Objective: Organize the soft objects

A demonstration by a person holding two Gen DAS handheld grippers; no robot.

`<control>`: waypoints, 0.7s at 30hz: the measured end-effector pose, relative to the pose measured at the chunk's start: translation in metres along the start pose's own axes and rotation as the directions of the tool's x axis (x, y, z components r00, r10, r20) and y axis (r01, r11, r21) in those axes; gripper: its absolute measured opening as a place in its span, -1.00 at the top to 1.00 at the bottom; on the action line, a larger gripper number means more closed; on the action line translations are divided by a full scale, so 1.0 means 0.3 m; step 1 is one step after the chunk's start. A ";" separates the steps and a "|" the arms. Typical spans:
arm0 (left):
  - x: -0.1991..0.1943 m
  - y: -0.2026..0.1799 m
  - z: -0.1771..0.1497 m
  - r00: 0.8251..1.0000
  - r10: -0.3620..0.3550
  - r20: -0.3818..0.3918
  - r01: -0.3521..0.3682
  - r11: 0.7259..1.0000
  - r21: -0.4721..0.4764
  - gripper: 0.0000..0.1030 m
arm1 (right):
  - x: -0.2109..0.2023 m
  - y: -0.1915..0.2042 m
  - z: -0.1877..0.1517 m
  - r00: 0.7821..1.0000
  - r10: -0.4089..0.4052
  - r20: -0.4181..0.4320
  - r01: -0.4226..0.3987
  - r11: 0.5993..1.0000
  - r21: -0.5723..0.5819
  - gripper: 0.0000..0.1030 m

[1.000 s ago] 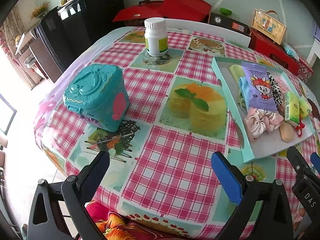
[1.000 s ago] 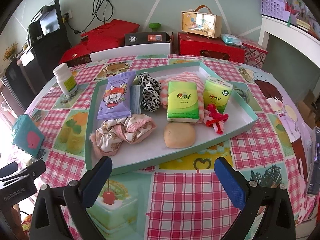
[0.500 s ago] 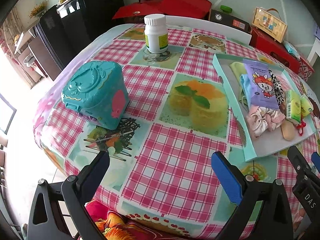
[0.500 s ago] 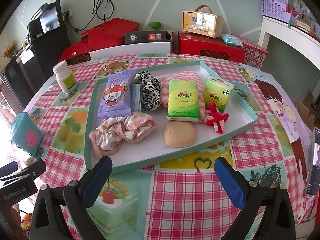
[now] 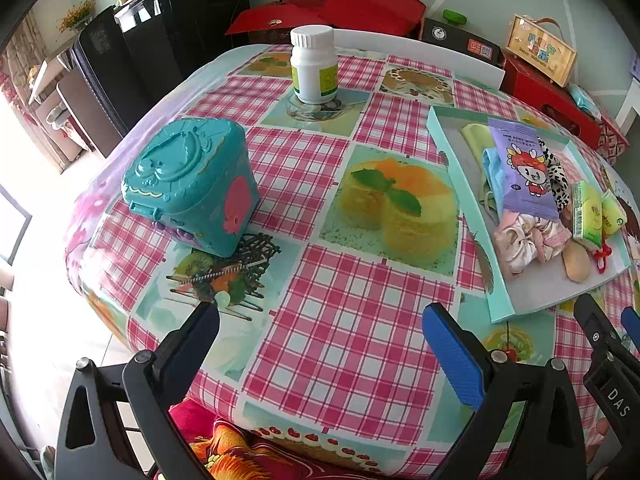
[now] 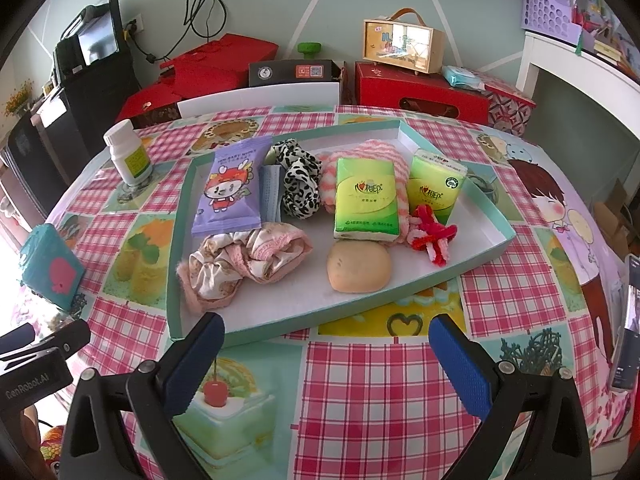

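Observation:
A teal-rimmed tray (image 6: 416,292) on the checked tablecloth holds soft things: a purple wipes pack (image 6: 230,188), a leopard scrunchie (image 6: 300,176), a pink floral scrunchie (image 6: 244,264), two green tissue packs (image 6: 366,200), a tan bun-shaped squishy (image 6: 358,270) and a red-and-white knot (image 6: 432,236). The tray also shows in the left wrist view (image 5: 472,216). My right gripper (image 6: 324,360) is open and empty, just in front of the tray. My left gripper (image 5: 320,344) is open and empty, over the table's near edge, left of the tray.
A teal plastic box (image 5: 192,184) stands at the table's left. A white pill bottle (image 5: 314,64) stands at the far side. Red boxes (image 6: 420,88) and a wooden case (image 6: 402,46) sit behind the table. A phone (image 6: 626,324) is at the right edge.
Both grippers have drifted slightly; the left view has shifted a little so the teal box and bottle sit marginally higher. Both stay open and empty.

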State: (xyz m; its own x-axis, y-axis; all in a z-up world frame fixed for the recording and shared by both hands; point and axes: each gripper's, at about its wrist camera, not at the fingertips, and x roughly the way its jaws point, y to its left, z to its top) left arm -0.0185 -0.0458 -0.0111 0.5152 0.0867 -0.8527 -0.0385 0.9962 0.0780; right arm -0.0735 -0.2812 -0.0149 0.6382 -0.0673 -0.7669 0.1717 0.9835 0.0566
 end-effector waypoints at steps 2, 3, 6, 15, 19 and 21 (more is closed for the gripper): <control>-0.002 -0.001 -0.001 1.000 0.000 0.003 0.000 1.000 0.001 -0.96 | 0.002 0.001 0.000 1.000 -0.001 -0.003 0.001 1.000 -0.002 -1.00; -0.003 -0.003 -0.001 1.000 0.000 0.004 0.000 1.000 0.002 -0.96 | 0.003 0.001 0.000 1.000 -0.001 -0.003 0.001 1.000 -0.003 -1.00; -0.006 -0.001 0.001 1.000 0.003 0.007 -0.003 1.000 0.001 -0.96 | 0.004 0.003 -0.001 1.000 -0.002 -0.003 0.002 1.000 -0.006 -1.00; -0.013 -0.001 0.004 1.000 0.003 0.016 -0.003 1.000 0.006 -0.96 | 0.008 0.003 -0.003 1.000 -0.001 -0.004 0.001 1.000 -0.007 -1.00; -0.013 0.001 0.004 1.000 0.004 0.017 -0.005 1.000 0.006 -0.96 | 0.008 0.003 -0.003 1.000 -0.002 -0.004 0.002 1.000 -0.007 -1.00; -0.014 0.002 0.004 1.000 0.003 0.019 -0.003 1.000 0.005 -0.96 | 0.007 0.004 -0.002 1.000 -0.002 -0.005 0.002 1.000 -0.007 -1.00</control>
State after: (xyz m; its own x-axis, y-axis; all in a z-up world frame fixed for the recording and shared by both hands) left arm -0.0196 -0.0457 -0.0068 0.5311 0.0893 -0.8426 -0.0359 0.9959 0.0829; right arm -0.0725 -0.2801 -0.0168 0.6339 -0.0681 -0.7704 0.1678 0.9845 0.0511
